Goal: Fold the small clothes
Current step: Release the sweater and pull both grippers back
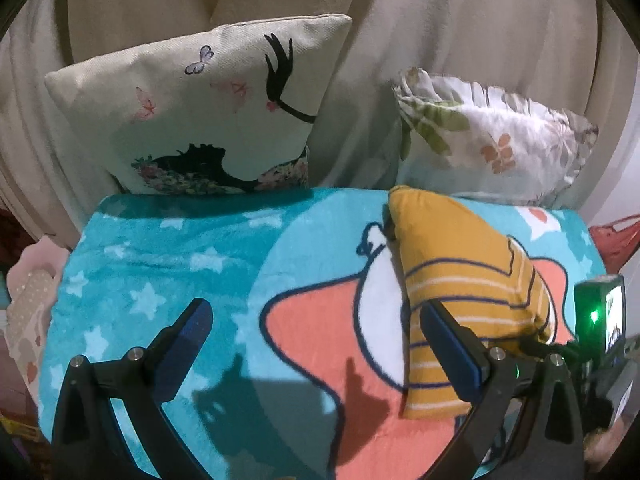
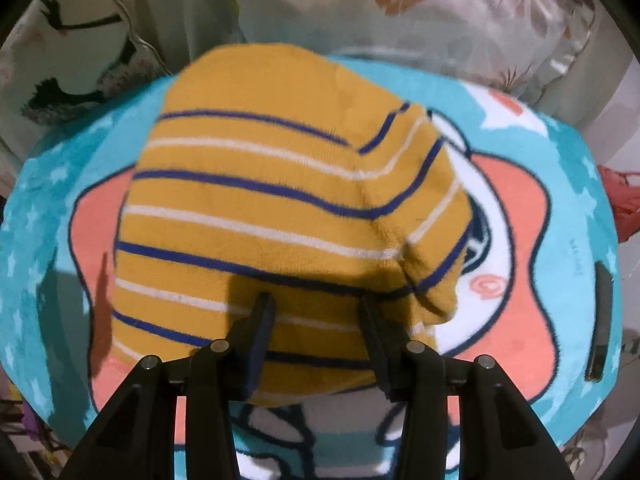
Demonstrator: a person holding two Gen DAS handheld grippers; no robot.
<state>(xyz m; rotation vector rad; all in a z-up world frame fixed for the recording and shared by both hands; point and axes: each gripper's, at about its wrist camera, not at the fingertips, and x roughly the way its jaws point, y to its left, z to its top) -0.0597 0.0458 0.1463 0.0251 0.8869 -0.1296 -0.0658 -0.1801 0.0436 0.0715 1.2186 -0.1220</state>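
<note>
Left fingers (image 1: 448, 340) spread wide, holding nothing; right fingers (image 2: 264, 320) parted, seemingly touching the striped garment (image 2: 280, 184).

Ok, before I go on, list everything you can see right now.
striped garment: one, mustard with navy and white stripes, lying on the blanket, partly folded over itself.
blanket: one, turquoise with white stars and a coral star figure, spread under the garment.
butterfly cushion: one, cream with black print, behind the blanket, left.
leaf cushion: one, white with green and orange leaves, behind, right.
left hand-held gripper: black, open, holding nothing.
right hand-held gripper: black, open, over the garment's near edge.
</note>
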